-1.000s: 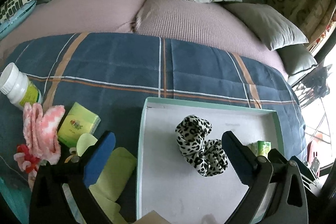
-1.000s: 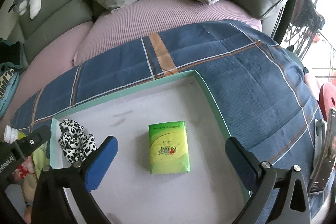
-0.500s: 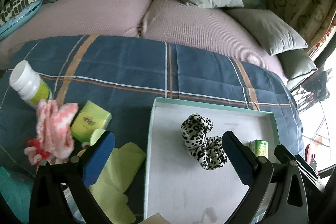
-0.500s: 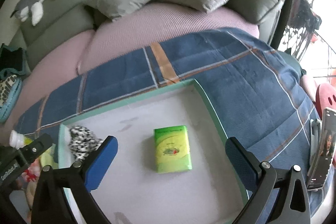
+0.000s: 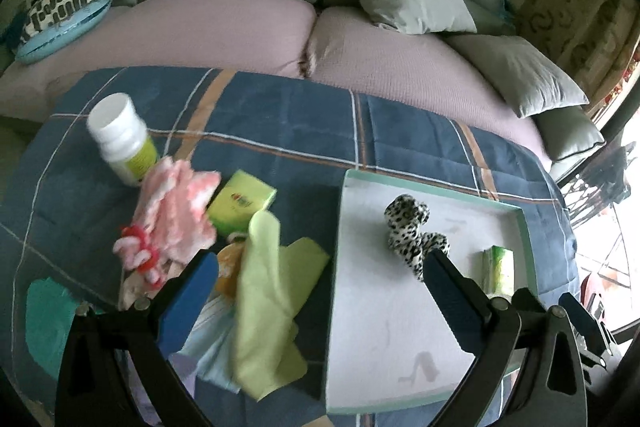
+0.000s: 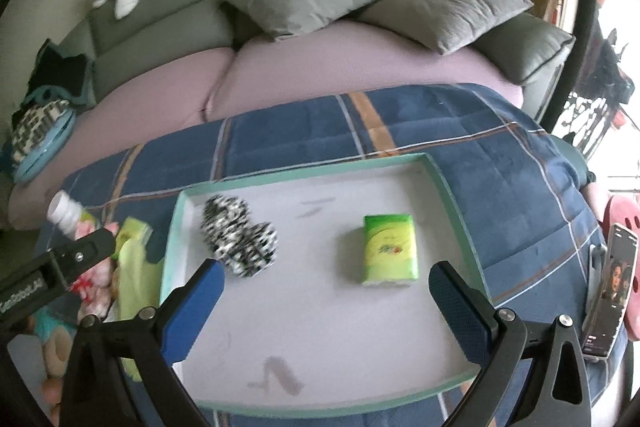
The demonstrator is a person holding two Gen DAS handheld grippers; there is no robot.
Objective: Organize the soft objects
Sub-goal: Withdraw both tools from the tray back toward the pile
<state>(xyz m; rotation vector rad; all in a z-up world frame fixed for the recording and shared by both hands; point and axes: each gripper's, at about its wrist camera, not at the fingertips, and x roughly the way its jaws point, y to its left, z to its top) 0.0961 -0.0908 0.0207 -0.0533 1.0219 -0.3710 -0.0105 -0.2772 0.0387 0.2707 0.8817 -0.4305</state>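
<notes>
Both grippers are hanging over the blue plaid blanket (image 5: 280, 119) with nothing in them. Left gripper (image 5: 320, 291) has its blue fingers spread wide, sitting above the spot where the pile of soft stuff meets the tray (image 5: 400, 311). Right gripper (image 6: 326, 301) is spread wide too, hovering over the tray's white floor.

Inside the tray: a leopard-print scrunchie (image 6: 240, 239) near the left wall, and a green tissue pack (image 6: 390, 249) lying flat more toward the right side, well apart from the scrunchie.

Off to the left of the tray, on the blanket, is the pile: a yellow-green cloth (image 5: 268, 303) draped closest to the tray, a fuzzy pink thing (image 5: 176, 211) (glove or sock, kinda blurry so can't tell), a red scrunchie (image 5: 140, 255) touching it, and a second green tissue pack (image 5: 242, 201) just behind the cloth. A white pill bottle (image 5: 122, 139) with a green label stands beside the pink thing.

Behind it all there's a sofa (image 6: 320, 67) with gray pillows, plus a phone (image 6: 608, 299) propped up at the far right of the right view.
</notes>
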